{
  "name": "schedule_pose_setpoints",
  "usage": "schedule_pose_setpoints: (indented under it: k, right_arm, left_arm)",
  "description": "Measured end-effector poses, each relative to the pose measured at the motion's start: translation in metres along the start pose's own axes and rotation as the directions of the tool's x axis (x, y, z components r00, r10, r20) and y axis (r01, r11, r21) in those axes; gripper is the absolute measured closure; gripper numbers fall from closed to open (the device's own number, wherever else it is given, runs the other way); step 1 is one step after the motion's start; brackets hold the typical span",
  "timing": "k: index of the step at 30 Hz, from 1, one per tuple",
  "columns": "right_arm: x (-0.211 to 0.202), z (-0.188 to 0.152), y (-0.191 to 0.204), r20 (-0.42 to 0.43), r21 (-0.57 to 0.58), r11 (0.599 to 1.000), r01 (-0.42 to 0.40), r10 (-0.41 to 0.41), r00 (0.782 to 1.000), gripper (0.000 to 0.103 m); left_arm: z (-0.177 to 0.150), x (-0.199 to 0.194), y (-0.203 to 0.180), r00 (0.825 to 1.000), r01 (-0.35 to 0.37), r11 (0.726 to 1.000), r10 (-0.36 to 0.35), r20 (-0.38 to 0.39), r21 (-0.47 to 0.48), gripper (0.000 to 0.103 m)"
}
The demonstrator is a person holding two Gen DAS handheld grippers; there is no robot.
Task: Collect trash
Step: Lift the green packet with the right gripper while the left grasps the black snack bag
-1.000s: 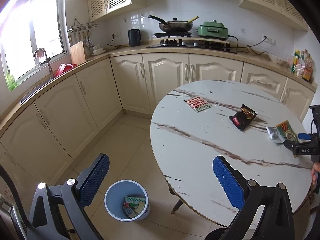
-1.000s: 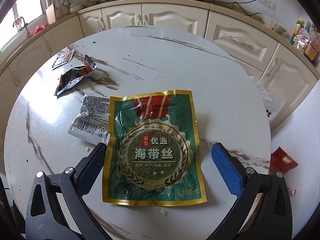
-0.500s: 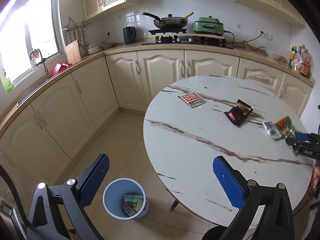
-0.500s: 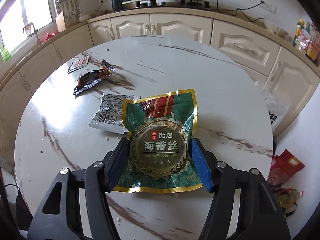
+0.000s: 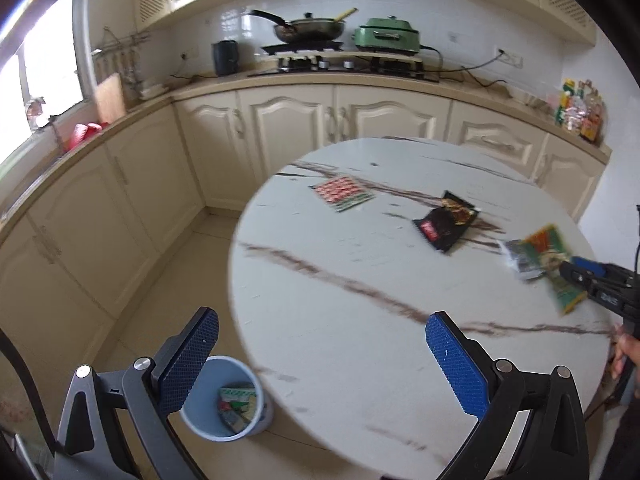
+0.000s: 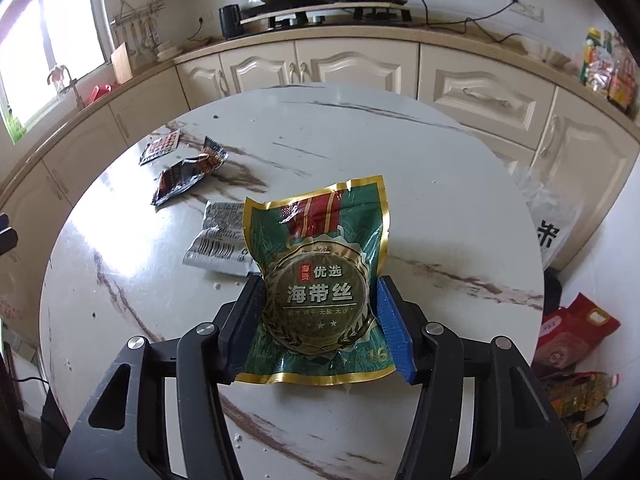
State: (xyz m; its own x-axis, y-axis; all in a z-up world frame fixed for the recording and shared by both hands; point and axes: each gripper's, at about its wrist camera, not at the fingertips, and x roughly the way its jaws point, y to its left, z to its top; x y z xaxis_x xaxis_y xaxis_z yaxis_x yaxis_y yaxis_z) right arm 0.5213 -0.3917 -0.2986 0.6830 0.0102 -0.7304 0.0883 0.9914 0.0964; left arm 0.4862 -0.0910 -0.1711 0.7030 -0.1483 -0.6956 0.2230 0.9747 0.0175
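Right gripper (image 6: 318,324) is clamped on the green-and-gold seaweed pouch (image 6: 320,276), blue pads pressing in from both sides at the pouch's lower half. The pouch bulges between the fingers, its top edge curling up and away toward the far side of the table. It looks lifted off the round marble table (image 6: 420,184), though how far can't be told. In the left wrist view the same pouch (image 5: 554,264) shows at the right edge of the table, pinched by the right gripper (image 5: 576,270) w/ the person's hand (image 5: 626,350) below it.

Just behind the pouch on its left, a silver wrapper (image 6: 218,240) w/ a barcode lies flat on the table, partly hidden by the pouch's edge. Farther back-left lies a crumpled black snack bag (image 6: 186,174), then a flat red-patterned packet (image 6: 160,146) near the table's rim.

Left gripper (image 5: 322,364) hangs w/ fingers spread wide, holding nothing, over the near edge of the table. Below it on the floor stands a light blue trash bin (image 5: 230,400) w/ a few wrappers already inside, tucked beside the table edge. Cream kitchen cabinets (image 5: 280,132) run along the far wall.
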Motion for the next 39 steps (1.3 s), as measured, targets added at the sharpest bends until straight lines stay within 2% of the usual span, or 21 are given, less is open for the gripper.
schedule_pose_setpoints:
  k: [1, 3, 4, 5, 7, 10, 16, 22, 24, 27, 30, 33, 36, 38, 39]
  right_arm:
    - [0.0, 0.002, -0.003, 0.0, 0.006, 1.0, 0.006, -0.006, 1.0, 0.099]
    - [0.003, 0.008, -0.012, -0.008, 0.04, 0.999, -0.037, 0.037, 0.999, 0.095]
    - [0.007, 0.012, -0.009, -0.038, 0.004, 1.0, 0.029, -0.029, 0.999, 0.095]
    - [0.01, 0.013, -0.007, -0.048, -0.016, 0.998, 0.058, -0.058, 0.997, 0.095]
    - [0.018, 0.018, -0.014, -0.059, 0.028, 1.0, -0.01, 0.012, 0.998, 0.095]
    - [0.019, 0.023, -0.021, -0.043, 0.048, 0.999, -0.024, 0.026, 0.999, 0.096]
    - [0.02, 0.032, -0.025, -0.004, 0.06, 0.996, -0.065, 0.066, 0.998, 0.096]
    - [0.02, 0.049, -0.024, 0.033, 0.064, 0.996, -0.066, 0.064, 0.997, 0.096]
    - [0.025, 0.054, -0.021, 0.024, 0.058, 0.996, -0.066, 0.064, 0.998, 0.096]
    - [0.031, 0.056, -0.02, 0.016, 0.057, 0.995, -0.078, 0.077, 0.997, 0.096]
    - [0.037, 0.055, -0.018, 0.004, 0.058, 0.995, -0.087, 0.087, 0.996, 0.096]
    - [0.041, 0.054, -0.018, -0.001, 0.058, 0.994, -0.093, 0.094, 0.996, 0.096]
    - [0.042, 0.055, -0.017, -0.003, 0.055, 0.994, -0.099, 0.099, 0.995, 0.096]
    - [0.042, 0.054, -0.018, 0.0, 0.056, 0.993, -0.101, 0.101, 0.995, 0.096]
    - [0.042, 0.054, -0.017, 0.0, 0.058, 0.993, -0.103, 0.103, 0.995, 0.096]
  left_arm:
    - [0.007, 0.008, -0.004, 1.0, 0.021, 1.0, -0.021, -0.02, 0.003, 0.001]
    - [0.018, 0.021, -0.011, 0.998, 0.043, 0.999, -0.043, -0.039, 0.014, 0.001]
    - [0.023, 0.028, -0.015, 0.998, 0.053, 0.998, -0.051, -0.047, 0.025, 0.001]
    - [0.026, 0.034, -0.019, 0.997, 0.046, 0.998, -0.044, -0.062, 0.034, 0.001]
    - [0.031, 0.042, -0.022, 0.997, 0.042, 0.998, -0.039, -0.064, 0.044, 0.001]
    - [0.039, 0.058, -0.023, 0.995, 0.048, 0.998, -0.044, -0.091, 0.04, 0.001]
    - [0.062, 0.095, -0.037, 0.982, 0.137, 0.99, -0.132, -0.139, 0.029, 0.001]
    - [0.087, 0.134, -0.063, 0.962, 0.222, 0.975, -0.215, -0.167, 0.028, 0.001]
    - [0.096, 0.15, -0.076, 0.962, 0.213, 0.976, -0.201, -0.183, 0.052, 0.001]
    - [0.106, 0.176, -0.094, 0.969, 0.163, 0.982, -0.142, -0.204, 0.094, 0.001]
    - [0.11, 0.199, -0.104, 0.962, 0.153, 0.982, -0.122, -0.244, 0.111, 0.003]
    - [0.11, 0.211, -0.112, 0.963, 0.148, 0.98, -0.112, -0.246, 0.136, 0.005]
    - [0.109, 0.209, -0.118, 0.966, 0.178, 0.973, -0.144, -0.213, 0.149, 0.025]
    - [0.105, 0.202, -0.125, 0.964, 0.22, 0.96, -0.186, -0.19, 0.173, 0.068]
    - [0.104, 0.2, -0.127, 0.961, 0.234, 0.955, -0.198, -0.194, 0.184, 0.075]
